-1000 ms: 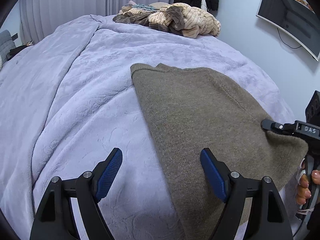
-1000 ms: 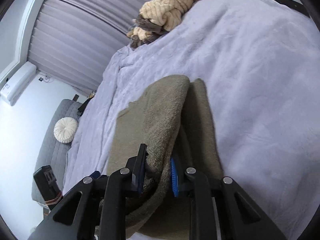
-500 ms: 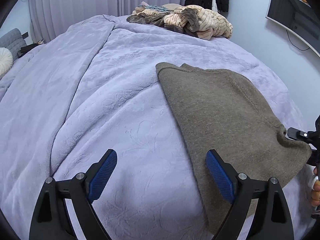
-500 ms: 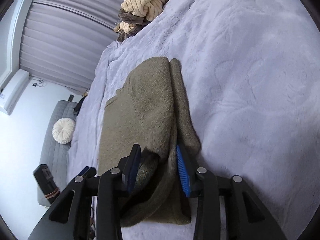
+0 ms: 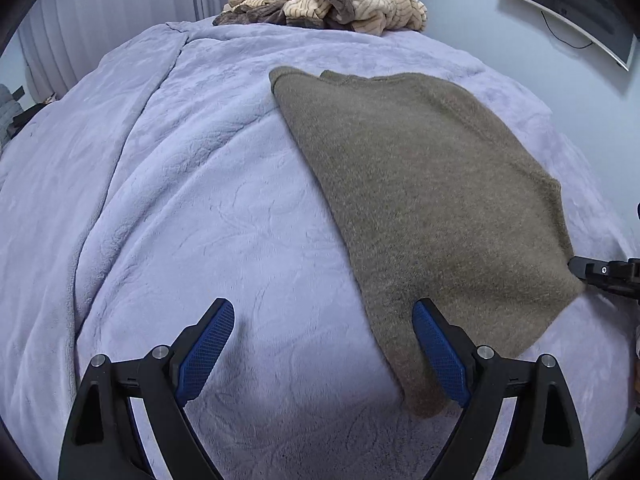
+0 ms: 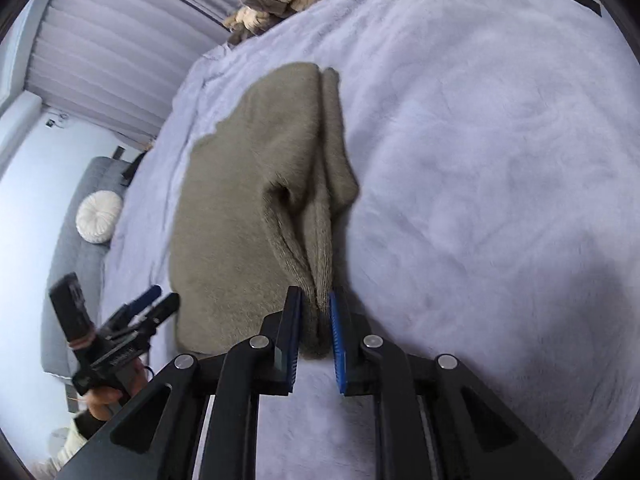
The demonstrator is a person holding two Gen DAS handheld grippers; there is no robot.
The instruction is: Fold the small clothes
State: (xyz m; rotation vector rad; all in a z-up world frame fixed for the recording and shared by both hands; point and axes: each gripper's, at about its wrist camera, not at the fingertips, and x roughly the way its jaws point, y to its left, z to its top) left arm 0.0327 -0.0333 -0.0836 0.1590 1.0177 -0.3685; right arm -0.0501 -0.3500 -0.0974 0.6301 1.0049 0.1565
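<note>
An olive-brown knit garment (image 5: 424, 200) lies folded on the lilac blanket (image 5: 180, 200). My left gripper (image 5: 324, 344) is open and empty, low over the blanket, with its right pad at the garment's near left edge. My right gripper (image 6: 314, 322) is shut on the garment's near corner (image 6: 316, 280), which bunches into ridges between the blue pads. The garment also shows in the right wrist view (image 6: 240, 200). The right gripper's tip (image 5: 600, 272) shows at the garment's right corner in the left wrist view.
A pile of beige and brown clothes (image 5: 344, 4) lies at the bed's far end. A monitor (image 5: 568, 4) hangs on the right wall. Curtains (image 5: 120, 12) are behind. A grey sofa with a round white cushion (image 6: 98, 216) stands left of the bed.
My right gripper has closed tighter on the garment's corner and pulled it flatter onto the blanket. My left gripper has come nearer the garment's left edge, still open.
</note>
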